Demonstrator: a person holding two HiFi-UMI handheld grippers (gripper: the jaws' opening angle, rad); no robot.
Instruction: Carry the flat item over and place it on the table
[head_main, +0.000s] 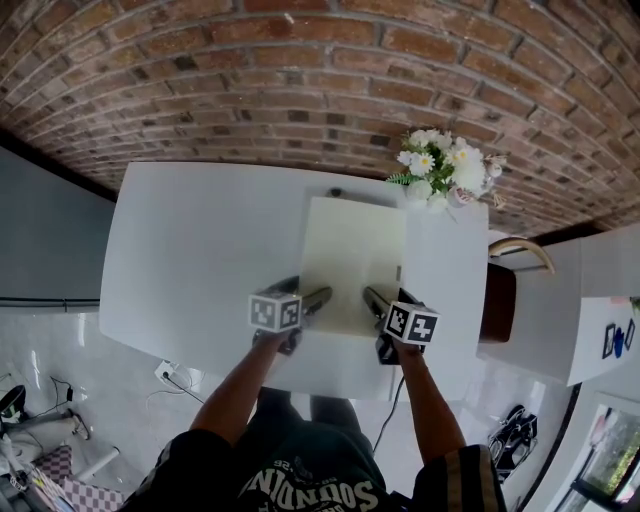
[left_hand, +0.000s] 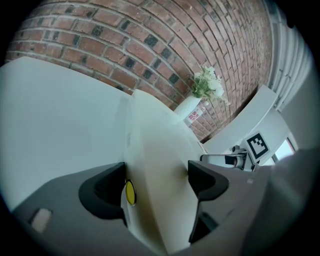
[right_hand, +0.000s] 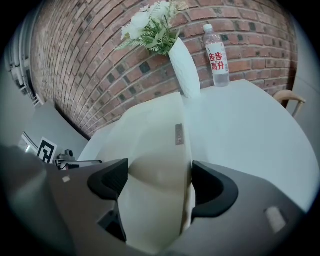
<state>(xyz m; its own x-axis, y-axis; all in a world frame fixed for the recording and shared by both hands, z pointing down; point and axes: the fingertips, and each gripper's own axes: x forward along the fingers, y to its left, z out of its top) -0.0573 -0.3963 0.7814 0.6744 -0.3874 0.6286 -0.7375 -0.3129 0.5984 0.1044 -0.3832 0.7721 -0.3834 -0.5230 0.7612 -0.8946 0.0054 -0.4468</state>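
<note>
The flat item (head_main: 352, 260) is a pale cream sheet-like piece lying on the white table (head_main: 200, 250), its far edge toward the brick wall. My left gripper (head_main: 318, 297) holds its near left corner and my right gripper (head_main: 372, 295) its near right corner. In the left gripper view the flat item (left_hand: 160, 150) bulges between the jaws of the left gripper (left_hand: 156, 180), with a small yellow dot (left_hand: 129, 192) by one pad. In the right gripper view the item (right_hand: 150, 135) fills the gap of the right gripper (right_hand: 160, 182) the same way. Both are shut on it.
A white vase of flowers (head_main: 440, 165) stands at the table's far right corner, beside a water bottle (right_hand: 216, 50). A wooden chair (head_main: 515, 270) sits to the right of the table. A brick wall (head_main: 300, 80) runs behind it.
</note>
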